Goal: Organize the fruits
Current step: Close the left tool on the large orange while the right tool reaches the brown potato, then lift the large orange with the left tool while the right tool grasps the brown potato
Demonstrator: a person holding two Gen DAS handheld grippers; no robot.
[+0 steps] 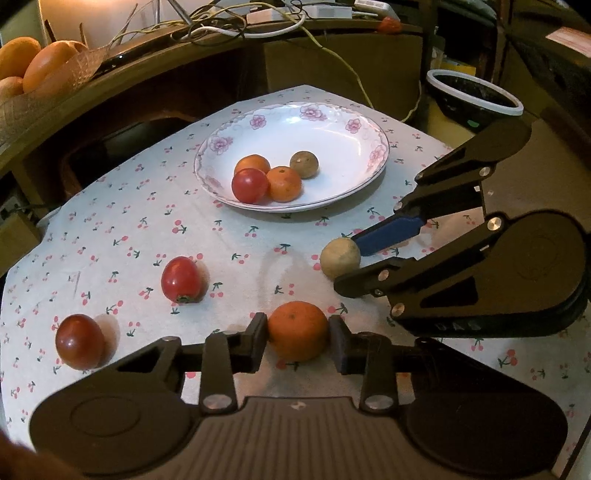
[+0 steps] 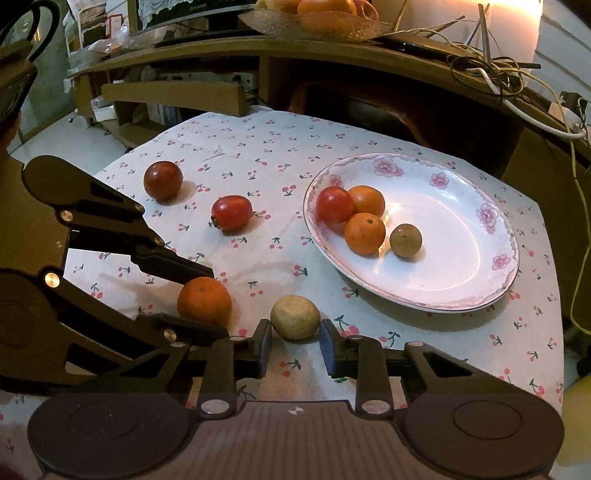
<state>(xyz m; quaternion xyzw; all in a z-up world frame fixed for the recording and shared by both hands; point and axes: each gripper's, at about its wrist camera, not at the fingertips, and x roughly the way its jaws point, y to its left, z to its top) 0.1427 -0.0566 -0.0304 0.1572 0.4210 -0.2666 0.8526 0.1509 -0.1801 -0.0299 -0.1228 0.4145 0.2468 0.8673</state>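
An orange mandarin sits on the cloth between the fingers of my left gripper, which closely flank it; it also shows in the right wrist view. A pale yellow-brown fruit lies between the fingers of my right gripper, with small gaps either side; it also shows in the left wrist view. Both fruits rest on the table. A white floral plate holds a red tomato, two mandarins and a brown fruit. Two red tomatoes lie loose on the cloth.
The table has a white cherry-print cloth. A desk with cables and a basket of oranges stands behind. A dark bowl with a white rim sits beyond the table's right side.
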